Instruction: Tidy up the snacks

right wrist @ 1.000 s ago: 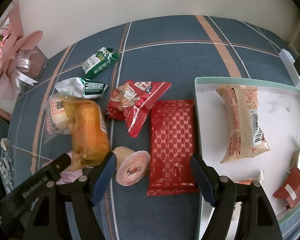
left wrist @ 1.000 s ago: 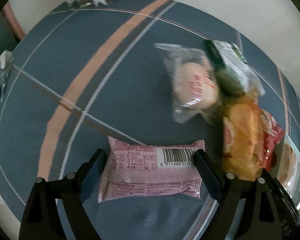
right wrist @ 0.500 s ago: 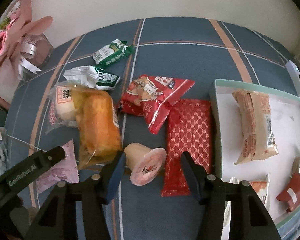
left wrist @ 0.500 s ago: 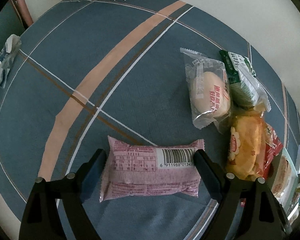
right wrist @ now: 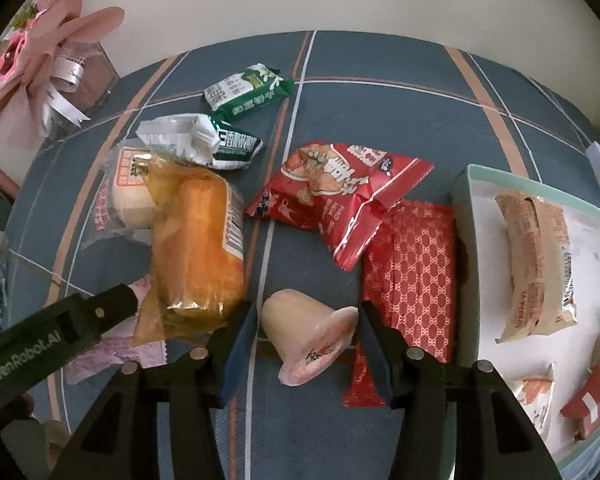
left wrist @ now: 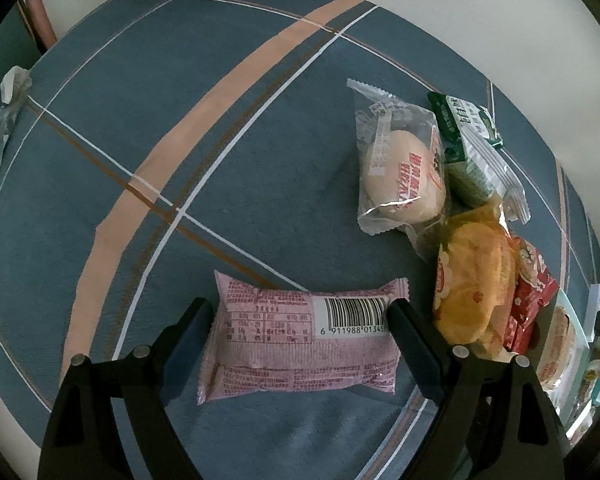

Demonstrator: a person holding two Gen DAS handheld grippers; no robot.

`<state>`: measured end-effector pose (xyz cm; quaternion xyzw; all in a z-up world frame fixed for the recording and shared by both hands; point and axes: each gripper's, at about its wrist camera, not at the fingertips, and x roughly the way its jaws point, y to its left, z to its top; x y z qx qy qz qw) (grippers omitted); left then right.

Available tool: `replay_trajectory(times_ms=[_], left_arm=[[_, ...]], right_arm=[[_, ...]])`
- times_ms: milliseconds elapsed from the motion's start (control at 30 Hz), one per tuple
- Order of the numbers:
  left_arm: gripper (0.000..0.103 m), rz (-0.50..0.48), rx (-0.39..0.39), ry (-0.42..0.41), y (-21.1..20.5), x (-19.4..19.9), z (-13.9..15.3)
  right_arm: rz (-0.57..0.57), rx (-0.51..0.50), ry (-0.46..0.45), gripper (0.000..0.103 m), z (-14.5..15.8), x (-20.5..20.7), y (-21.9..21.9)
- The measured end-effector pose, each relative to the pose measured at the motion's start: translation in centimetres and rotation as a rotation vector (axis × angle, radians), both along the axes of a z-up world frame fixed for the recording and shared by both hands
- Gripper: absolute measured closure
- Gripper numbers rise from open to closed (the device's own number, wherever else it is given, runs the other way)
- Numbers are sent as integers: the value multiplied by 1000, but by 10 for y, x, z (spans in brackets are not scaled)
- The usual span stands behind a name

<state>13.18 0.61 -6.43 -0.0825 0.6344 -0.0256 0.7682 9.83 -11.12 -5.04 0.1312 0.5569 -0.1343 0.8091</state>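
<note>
A pink snack packet [left wrist: 300,344] with a barcode lies crosswise between the fingers of my left gripper [left wrist: 300,308], which presses on both of its ends just above the blue striped cloth. In the right wrist view, a pale jelly cup [right wrist: 308,332] lies on its side on the cloth between the jaws of my right gripper [right wrist: 308,308]. Those jaws are closing: the right pad is at the lid's rim, and a thin gap shows on the left. The left gripper [right wrist: 60,328] and the pink packet [right wrist: 112,352] show at the lower left there.
Left of the cup lies an orange bread bag [right wrist: 196,248], behind it a bun packet [right wrist: 128,196] and two green packets [right wrist: 244,96]. Red packets [right wrist: 340,200] lie to the right, beside a mint-rimmed tray [right wrist: 464,240] holding several snacks. A pink bouquet [right wrist: 40,60] stands far left.
The right jaws have narrowed from wide apart to close around the jelly cup, and the gripper has come nearer to it. The left gripper shifted slightly with the pink packet still held.
</note>
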Motion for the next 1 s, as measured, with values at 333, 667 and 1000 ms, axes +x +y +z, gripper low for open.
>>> replay_trajectory(times_ms=[333,667,1000], left_arm=[[10,-20,-10,4,2,6,0],[10,-62,-12,19,0,6,-4],[15,-84,34,3,-10,2,-12]], right_arm=[[1,31,0,51,0,-15,2],[14,40,17,51,0,-38,6],[13,54,19,51,0,-58,9]])
